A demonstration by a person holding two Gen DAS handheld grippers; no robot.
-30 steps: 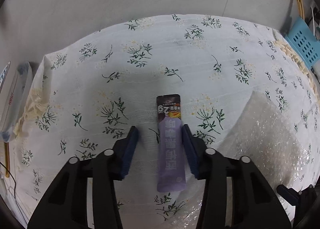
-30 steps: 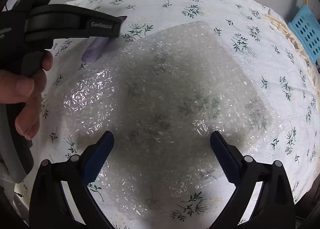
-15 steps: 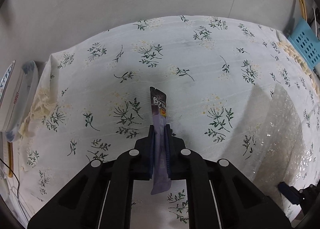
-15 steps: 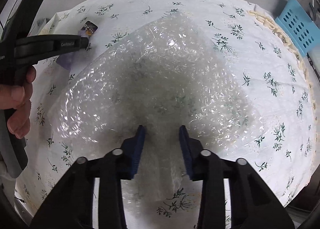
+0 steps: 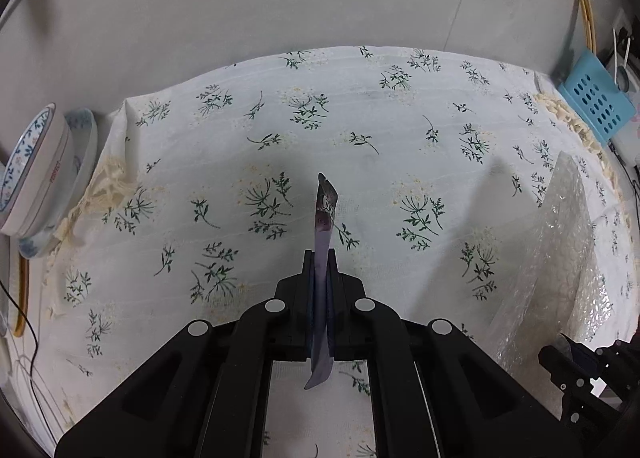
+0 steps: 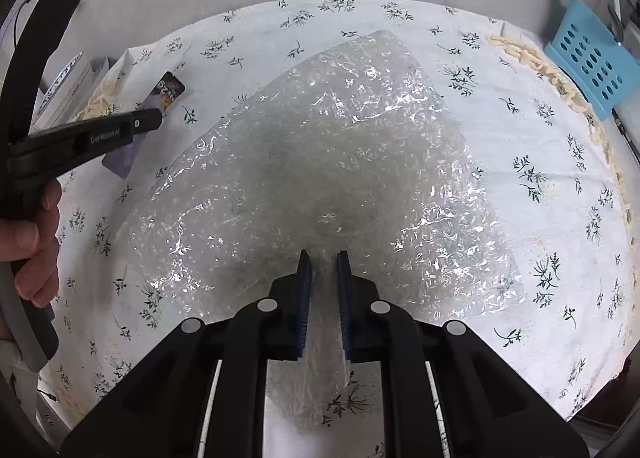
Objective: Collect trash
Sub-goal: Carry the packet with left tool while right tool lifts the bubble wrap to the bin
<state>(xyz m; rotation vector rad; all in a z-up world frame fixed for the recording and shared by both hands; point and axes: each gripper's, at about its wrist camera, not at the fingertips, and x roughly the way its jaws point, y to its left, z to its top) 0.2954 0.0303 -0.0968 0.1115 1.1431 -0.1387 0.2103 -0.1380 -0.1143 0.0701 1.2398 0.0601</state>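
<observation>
My left gripper [image 5: 320, 258] is shut on a purple snack wrapper [image 5: 325, 209] and holds it edge-on above the flowered tablecloth [image 5: 360, 129]. The wrapper [image 6: 170, 89] and the left gripper [image 6: 154, 119] also show at the left of the right wrist view. My right gripper [image 6: 323, 258] is shut on the near edge of a large clear bubble wrap sheet [image 6: 340, 145], which is lifted and bunched between the fingers. The bubble wrap [image 5: 560, 242] stands raised at the right of the left wrist view.
Stacked patterned bowls [image 5: 36, 169] sit off the table's left edge. A blue perforated basket [image 6: 592, 57] stands at the far right corner, also in the left wrist view [image 5: 596, 101]. A grey wall lies behind the table. Cables hang at the left.
Both grippers closed: the left on the wrapper, the right on the bubble wrap. Both items have since been lifted off the cloth, and the wrapper has turned edge-on.
</observation>
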